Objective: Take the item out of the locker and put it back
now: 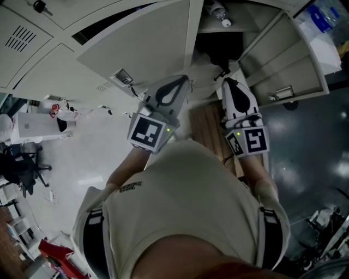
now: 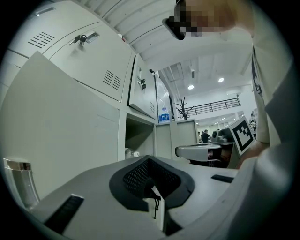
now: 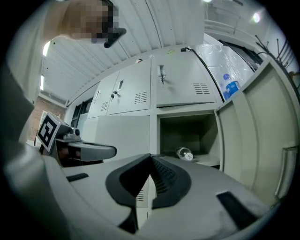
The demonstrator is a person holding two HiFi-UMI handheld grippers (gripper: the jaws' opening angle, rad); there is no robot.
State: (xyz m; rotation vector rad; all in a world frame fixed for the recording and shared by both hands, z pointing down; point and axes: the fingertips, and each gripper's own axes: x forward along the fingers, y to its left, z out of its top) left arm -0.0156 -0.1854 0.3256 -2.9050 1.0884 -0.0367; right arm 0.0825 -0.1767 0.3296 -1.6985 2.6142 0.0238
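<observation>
A clear plastic bottle lies on its side on the floor of the open locker compartment; it also shows in the left gripper view and in the head view. Both grippers point level at the locker from a short way off, and neither touches the bottle. My left gripper has its jaws together with nothing between them. My right gripper is likewise shut and empty. Each gripper shows side-on in the other's view: the right gripper and the left gripper.
Open locker doors flank the compartment: one on the left, one on the right. A blue-labelled bottle stands on top of the lockers. The neighbouring locker doors are closed, some with keys. A wooden board lies below the grippers.
</observation>
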